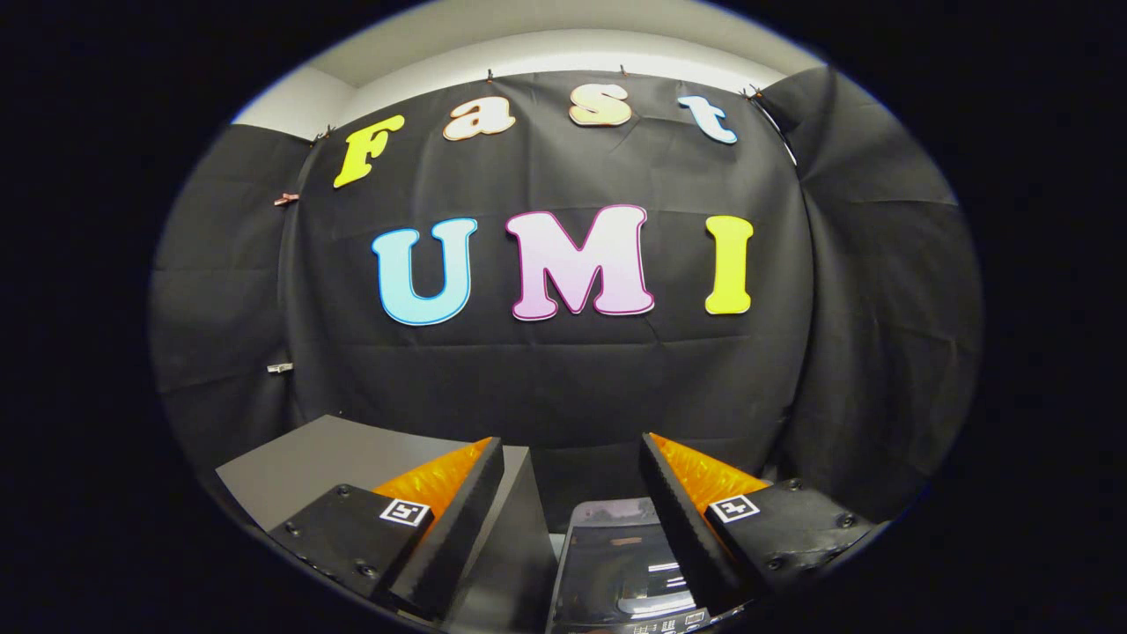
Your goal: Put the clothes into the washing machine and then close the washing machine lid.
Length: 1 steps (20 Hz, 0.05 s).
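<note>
My gripper (572,458) is spread wide and holds nothing. Between and below my fingers sits the washing machine (616,563), its dark glass lid (616,550) closed, beside a grey table (317,462).

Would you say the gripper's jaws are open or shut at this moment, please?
Open. The gripper has its jaws spread wide apart with nothing held between them; the washing machine lid shows through the gap below.

No legible text apart from the booth wall. Each gripper (572,453) finger carries a small square fiducial marker, a pattern only with no characters. Washing machine (616,572) panel has tiny markings near its front edge, too small to read.
</note>
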Tool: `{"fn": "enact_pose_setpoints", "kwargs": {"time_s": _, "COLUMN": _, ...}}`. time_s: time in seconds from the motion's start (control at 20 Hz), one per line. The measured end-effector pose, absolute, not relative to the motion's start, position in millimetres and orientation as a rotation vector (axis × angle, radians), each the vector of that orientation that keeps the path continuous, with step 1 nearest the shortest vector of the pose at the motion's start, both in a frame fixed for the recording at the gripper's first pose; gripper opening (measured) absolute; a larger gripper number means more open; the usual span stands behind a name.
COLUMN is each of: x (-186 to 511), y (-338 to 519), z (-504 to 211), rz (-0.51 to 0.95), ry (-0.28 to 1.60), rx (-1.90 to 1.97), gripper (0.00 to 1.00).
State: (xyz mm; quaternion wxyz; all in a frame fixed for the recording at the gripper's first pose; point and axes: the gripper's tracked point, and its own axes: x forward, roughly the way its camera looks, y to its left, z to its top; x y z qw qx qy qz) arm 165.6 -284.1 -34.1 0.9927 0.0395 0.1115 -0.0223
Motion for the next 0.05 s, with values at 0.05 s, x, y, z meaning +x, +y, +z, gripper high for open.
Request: {"fn": "enact_pose_setpoints", "kwargs": {"time_s": 0.05, "x": 166.0, "y": -284.1, "z": -32.3, "rz": -0.042, "ry": 0.216, "rx": 0.078, "gripper": 0.99}}
